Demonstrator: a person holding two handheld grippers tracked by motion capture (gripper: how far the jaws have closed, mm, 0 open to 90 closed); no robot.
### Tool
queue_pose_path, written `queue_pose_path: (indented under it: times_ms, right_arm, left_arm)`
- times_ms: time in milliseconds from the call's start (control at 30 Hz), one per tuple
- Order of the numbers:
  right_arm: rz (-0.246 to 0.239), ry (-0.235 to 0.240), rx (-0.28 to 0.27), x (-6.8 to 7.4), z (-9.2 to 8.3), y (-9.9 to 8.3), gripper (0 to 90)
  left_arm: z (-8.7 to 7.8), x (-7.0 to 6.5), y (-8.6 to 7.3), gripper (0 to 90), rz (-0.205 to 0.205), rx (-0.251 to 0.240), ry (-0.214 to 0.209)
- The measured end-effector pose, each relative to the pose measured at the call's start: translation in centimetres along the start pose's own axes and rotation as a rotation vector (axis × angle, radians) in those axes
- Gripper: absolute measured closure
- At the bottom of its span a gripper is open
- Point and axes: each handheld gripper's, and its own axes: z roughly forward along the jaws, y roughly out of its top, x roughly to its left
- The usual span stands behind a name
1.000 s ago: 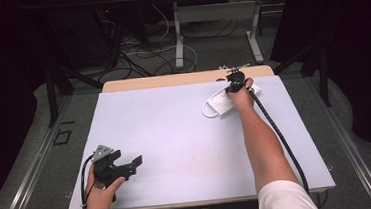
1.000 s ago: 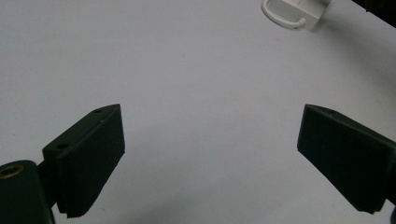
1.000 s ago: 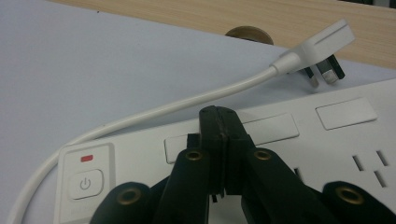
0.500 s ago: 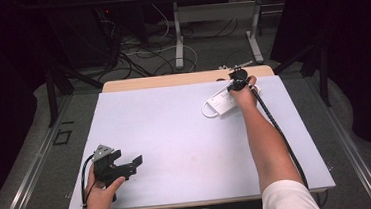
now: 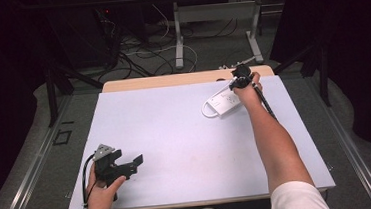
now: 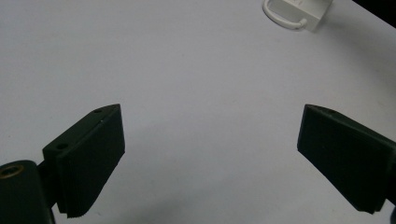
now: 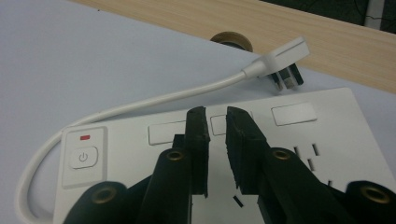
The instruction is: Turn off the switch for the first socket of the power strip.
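A white power strip (image 5: 223,103) lies at the table's far right, its cable looped round to the white plug (image 7: 280,60) beside it. My right gripper (image 5: 234,84) points down onto the strip (image 7: 299,135). Its jaws have just been opening and stand a narrow gap apart (image 7: 215,116) above the sockets, with nothing between them. My left gripper (image 5: 130,165) rests near the front left of the table, jaws spread wide (image 6: 210,126) over bare white surface. The strip (image 6: 299,9) shows far off in the left gripper view.
A white sheet (image 5: 176,135) covers the table, with a bare wooden strip (image 5: 171,79) along the far edge. A round cable hole (image 7: 231,39) sits in the wood just behind the plug. Cables and desk legs lie on the floor beyond.
The right hand has shifted slightly at the power strip. The left hand and its gripper have stayed where they were.
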Motion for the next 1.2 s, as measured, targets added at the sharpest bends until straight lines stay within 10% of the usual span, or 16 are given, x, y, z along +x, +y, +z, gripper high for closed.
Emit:
queue_pose_path:
  times_ms: [600,1200]
  right_arm:
    - [-0.001,-0.029,0.017,0.0,-1.1,0.0,44.2]
    - [-0.075,0.014,0.023,0.5,-5.1,0.1,39.8]
  left_arm:
    - [0.4,-0.1,0.1,7.4,0.005,0.01,-0.017]
    - [0.7,-0.4,0.1,7.4,0.013,-0.007,-0.017]
